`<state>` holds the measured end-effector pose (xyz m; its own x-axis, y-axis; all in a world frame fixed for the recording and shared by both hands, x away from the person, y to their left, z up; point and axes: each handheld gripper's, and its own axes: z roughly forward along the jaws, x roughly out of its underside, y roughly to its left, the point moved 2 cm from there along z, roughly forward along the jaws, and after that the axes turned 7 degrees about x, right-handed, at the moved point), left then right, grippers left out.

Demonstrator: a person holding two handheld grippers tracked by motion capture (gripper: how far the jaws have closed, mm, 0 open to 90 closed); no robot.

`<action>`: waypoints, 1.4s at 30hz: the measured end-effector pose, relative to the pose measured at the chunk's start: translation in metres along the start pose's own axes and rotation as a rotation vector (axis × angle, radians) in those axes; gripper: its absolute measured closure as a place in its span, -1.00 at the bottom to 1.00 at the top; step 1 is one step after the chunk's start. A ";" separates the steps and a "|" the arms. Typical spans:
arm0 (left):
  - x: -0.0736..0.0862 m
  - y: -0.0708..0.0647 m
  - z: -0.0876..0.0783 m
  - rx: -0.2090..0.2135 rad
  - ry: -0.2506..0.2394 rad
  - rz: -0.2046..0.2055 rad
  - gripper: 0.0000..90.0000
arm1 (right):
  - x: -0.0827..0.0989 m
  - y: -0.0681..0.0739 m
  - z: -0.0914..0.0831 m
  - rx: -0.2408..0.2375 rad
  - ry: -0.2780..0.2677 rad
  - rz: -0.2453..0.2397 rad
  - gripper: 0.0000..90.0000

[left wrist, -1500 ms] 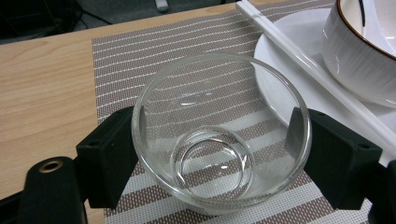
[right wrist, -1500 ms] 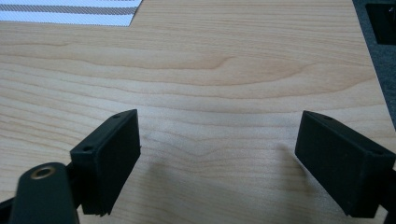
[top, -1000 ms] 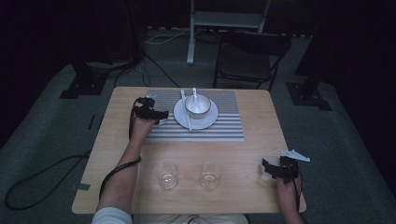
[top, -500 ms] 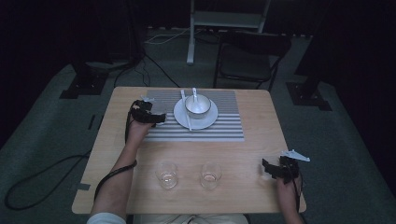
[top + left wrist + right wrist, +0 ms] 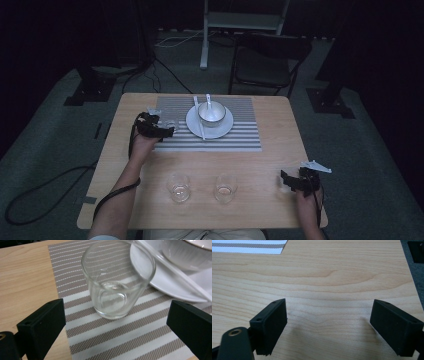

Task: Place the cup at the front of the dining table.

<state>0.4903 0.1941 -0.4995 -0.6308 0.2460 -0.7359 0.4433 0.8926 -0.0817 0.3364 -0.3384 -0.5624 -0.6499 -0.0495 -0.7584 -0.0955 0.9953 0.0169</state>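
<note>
left claw (image 5: 115, 322) spread, glass (image 5: 117, 280) centre frame between jaws, untouched, on striped mat (image 5: 120, 340) | right claw (image 5: 329, 322) spread over bare table (image 5: 324, 277)

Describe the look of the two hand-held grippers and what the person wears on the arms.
Both the left gripper and the right gripper are black, each with two blocky, flat-faced jaws bearing small screw holes. A black cable trails back along the left forearm. The right gripper carries a grey three-cornered plate on top. A bit of light sleeve shows at the left upper arm; the forearms are uncovered.
</note>
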 end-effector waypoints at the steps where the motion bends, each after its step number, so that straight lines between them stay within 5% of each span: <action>1: 0.001 0.000 -0.001 0.003 0.001 0.001 -0.94 | 0.000 0.000 0.000 0.000 0.000 0.001 -0.70; 7: 0.010 -0.005 -0.004 -0.004 -0.006 0.038 -0.94 | 0.000 0.000 0.000 0.000 0.001 0.002 -0.70; 17: 0.024 -0.004 -0.024 0.001 -0.061 0.031 -0.94 | 0.000 0.000 0.000 -0.003 -0.002 0.002 -0.70; 42: 0.068 -0.002 -0.054 0.018 -0.072 0.041 -0.94 | 0.000 -0.001 -0.001 -0.003 -0.005 0.003 -0.70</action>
<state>0.4124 0.2291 -0.5132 -0.5646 0.2532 -0.7856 0.4794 0.8754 -0.0625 0.3359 -0.3390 -0.5621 -0.6467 -0.0456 -0.7613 -0.0952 0.9952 0.0212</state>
